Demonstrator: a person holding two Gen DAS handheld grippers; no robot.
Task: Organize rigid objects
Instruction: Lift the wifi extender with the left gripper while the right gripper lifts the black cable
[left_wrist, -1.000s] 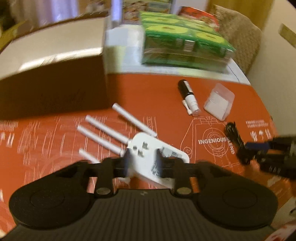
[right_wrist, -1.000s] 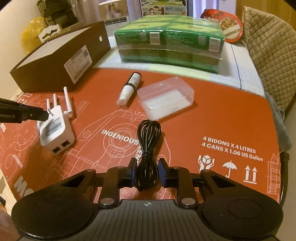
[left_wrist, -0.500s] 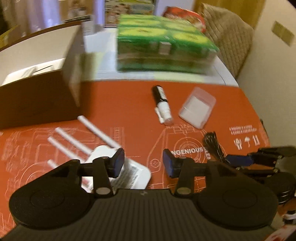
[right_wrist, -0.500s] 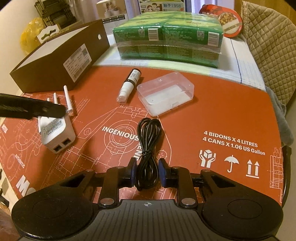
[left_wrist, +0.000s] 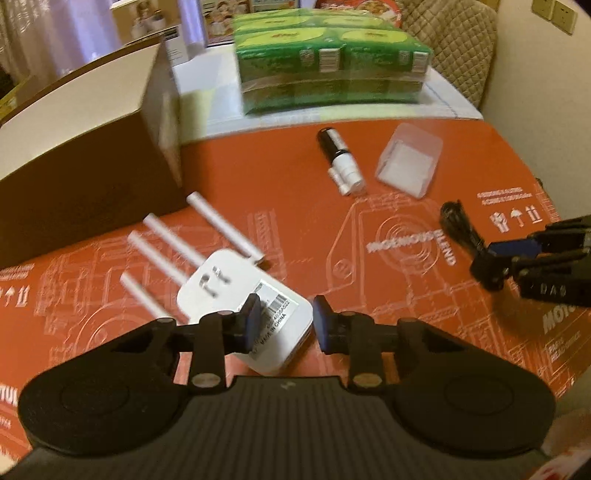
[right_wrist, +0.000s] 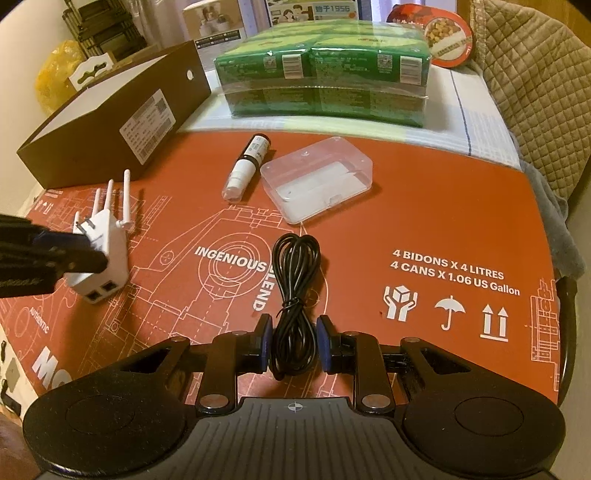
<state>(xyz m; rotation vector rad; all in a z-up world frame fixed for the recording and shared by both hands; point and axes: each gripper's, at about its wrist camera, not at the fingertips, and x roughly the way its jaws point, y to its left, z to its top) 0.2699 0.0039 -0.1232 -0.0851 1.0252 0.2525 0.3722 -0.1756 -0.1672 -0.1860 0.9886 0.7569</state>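
Note:
A white Wi-Fi repeater (left_wrist: 236, 295) with several antennas lies on the orange printed mat (left_wrist: 288, 206); it also shows in the right wrist view (right_wrist: 107, 251). My left gripper (left_wrist: 282, 325) is open just above its near end, not holding it. My right gripper (right_wrist: 293, 345) is open with its jaws on either side of a coiled black cable (right_wrist: 295, 280), apart from it. A small black-and-white bottle (right_wrist: 245, 166) and a clear plastic case (right_wrist: 316, 184) lie farther back in the middle.
A long brown cardboard box (right_wrist: 110, 122) stands at the back left. A green shrink-wrapped pack (right_wrist: 321, 74) sits at the back centre on a white cloth. A quilted chair back (right_wrist: 535, 92) is at the right.
My left gripper let go of the repeater and opened; the repeater now lies on the mat, shifted left under the gripper. The right gripper has stayed around the cable.

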